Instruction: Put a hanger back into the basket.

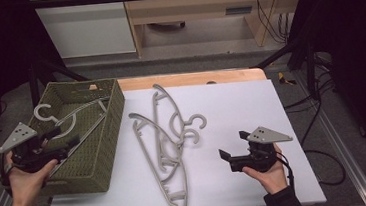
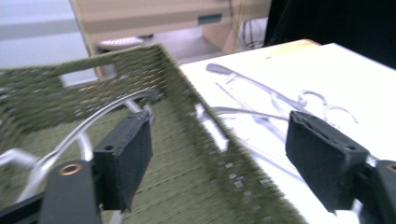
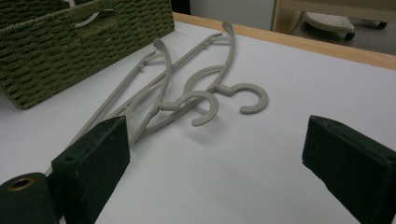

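a white table with a wooden back edge stands on grey floor. behind it, light wooden furniture stands beside a white cabinet, and a pale rounded base sits on the floor beneath the furniture. black cables trail over the floor at the right, and a metal rail runs along that side.
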Demonstrator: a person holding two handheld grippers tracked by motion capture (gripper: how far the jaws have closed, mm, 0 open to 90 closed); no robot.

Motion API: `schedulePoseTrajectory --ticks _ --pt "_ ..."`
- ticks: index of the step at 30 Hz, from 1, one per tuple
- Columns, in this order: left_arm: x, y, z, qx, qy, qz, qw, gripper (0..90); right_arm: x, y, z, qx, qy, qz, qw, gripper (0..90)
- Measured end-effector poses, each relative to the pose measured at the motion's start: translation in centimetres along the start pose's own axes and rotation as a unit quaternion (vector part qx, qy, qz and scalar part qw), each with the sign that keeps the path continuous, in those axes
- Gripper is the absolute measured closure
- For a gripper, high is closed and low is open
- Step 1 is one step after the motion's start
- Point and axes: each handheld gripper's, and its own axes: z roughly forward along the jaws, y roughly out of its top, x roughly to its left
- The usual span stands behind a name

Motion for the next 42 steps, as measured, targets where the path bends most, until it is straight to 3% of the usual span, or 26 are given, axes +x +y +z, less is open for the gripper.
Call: schedulePoseTrajectory --ticks 5,13,18,25,34,42 --pt "-2.3 -0.9 0.3 -0.021 -0.021 0.004 0.9996 16.3 0.7 0.3 0.3 0.001 0.004 -0.001 1.0 7.6" --pt "-4.3 -1.9 0.0 -0.011 -0.045 0.017 0.9988 12.6 2.0 0.3 1.6 0.017 0.008 0.002 0.9998 7.3" --pt "-4.8 -2.0 -0.4 -0.015 -0.048 0.027 0.9984 11.8 2.7 0.2 2.3 0.025 0.011 0.003 0.9996 7.1" --pt "-5.3 -2.5 0.4 -0.005 -0.053 0.032 0.9981 10.7 3.8 0.2 3.2 0.029 0.022 0.005 0.9993 7.4" --pt "-5.3 -2.5 0.5 -0.001 -0.052 0.033 0.9981 10.0 5.8 -0.2 5.8 0.077 0.033 -0.005 0.9965 9.5" --pt "-5.3 -2.6 0.7 0.003 -0.05 0.039 0.998 9.4 7.5 -0.9 8.8 0.121 0.03 0.005 0.9922 15.0"
